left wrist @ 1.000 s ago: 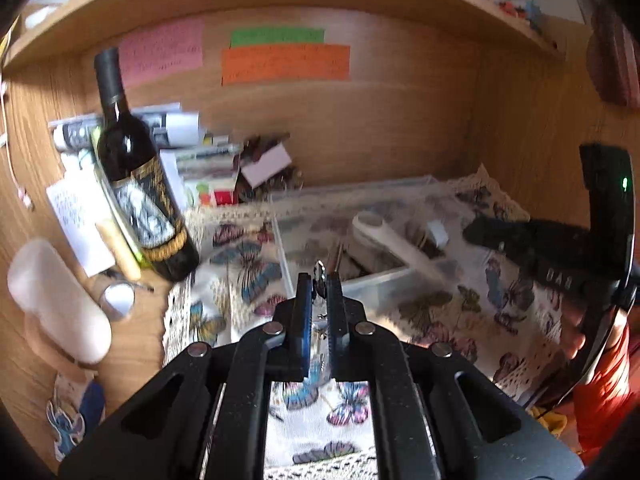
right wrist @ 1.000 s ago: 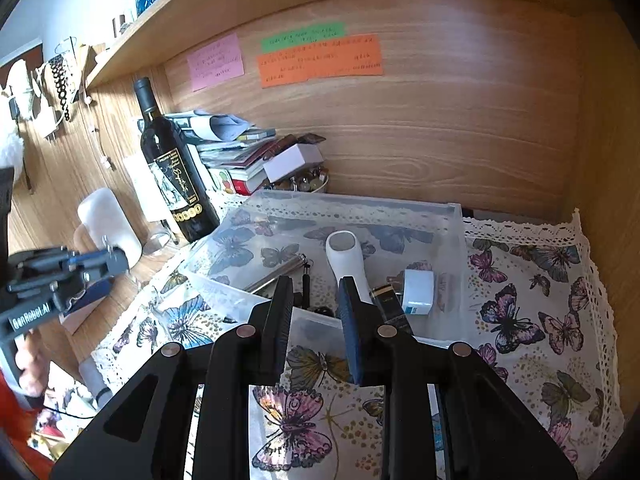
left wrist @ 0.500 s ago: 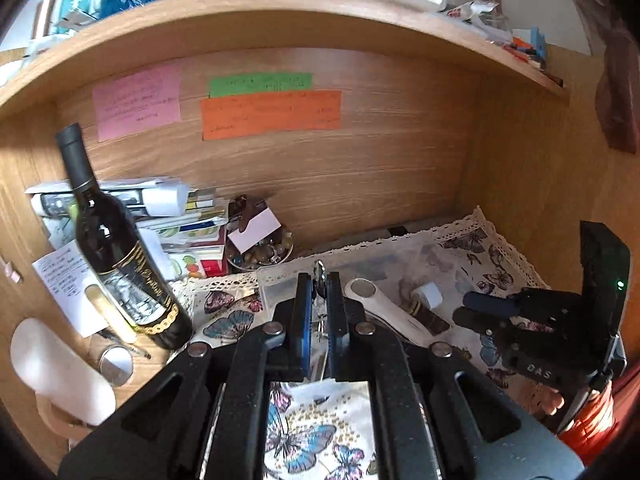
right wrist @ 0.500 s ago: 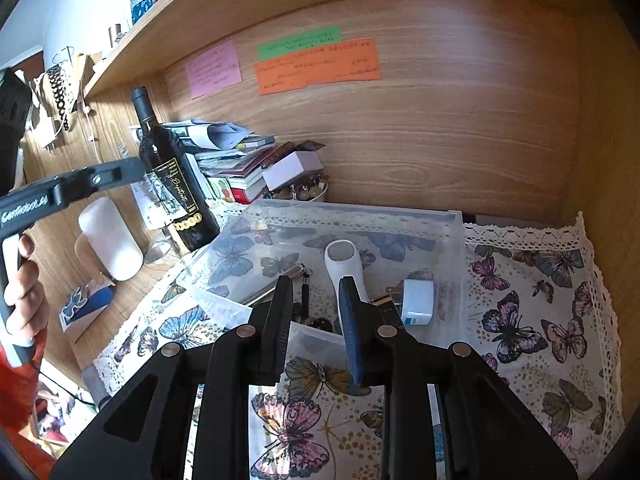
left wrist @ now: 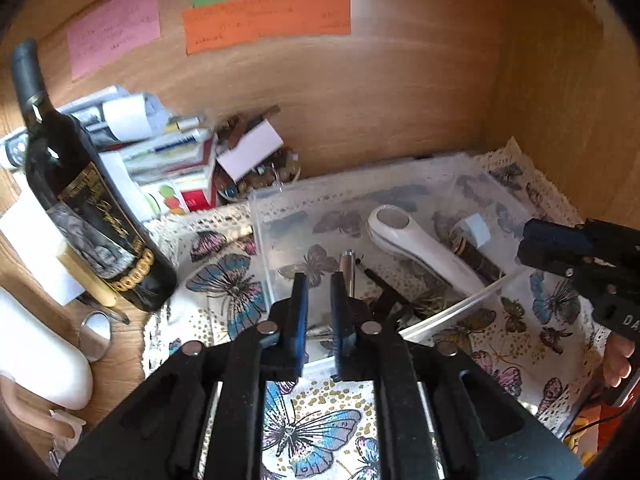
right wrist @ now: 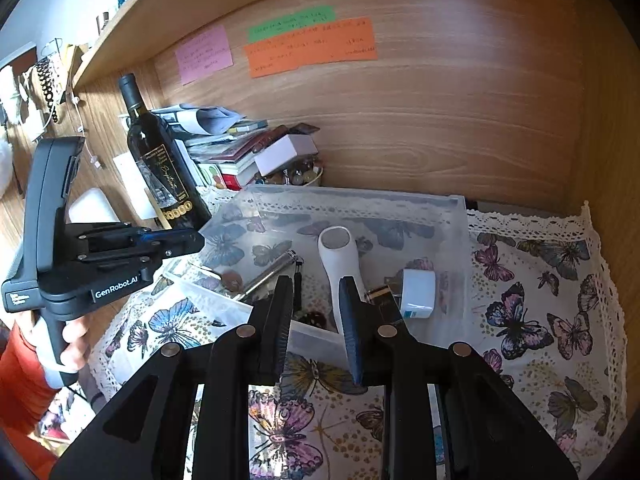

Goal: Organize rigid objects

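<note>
At far left the dark glass wine bottle [left wrist: 92, 216] stands upright on the wooden counter [left wrist: 120, 364], close to the clear plastic bin [left wrist: 260, 240], so I have little room on that side. My left gripper [left wrist: 318, 280] hangs over the bin's near left corner, jaws opening, nothing between them. A second ago they pinched a small metal ringed piece; it is gone from them, and the gripper now sits lower and nearer the bin. Inside lie a slim metal tube [left wrist: 348, 272], a smooth white round-headed handle [left wrist: 420, 244] and a white boxy plug [right wrist: 418, 292]. My right gripper [right wrist: 316, 284] waits at the bin's near rim, jaws drawn close, empty. Right of it the lace-edged butterfly cloth [right wrist: 540, 320] lies free up to the wooden side wall.
</note>
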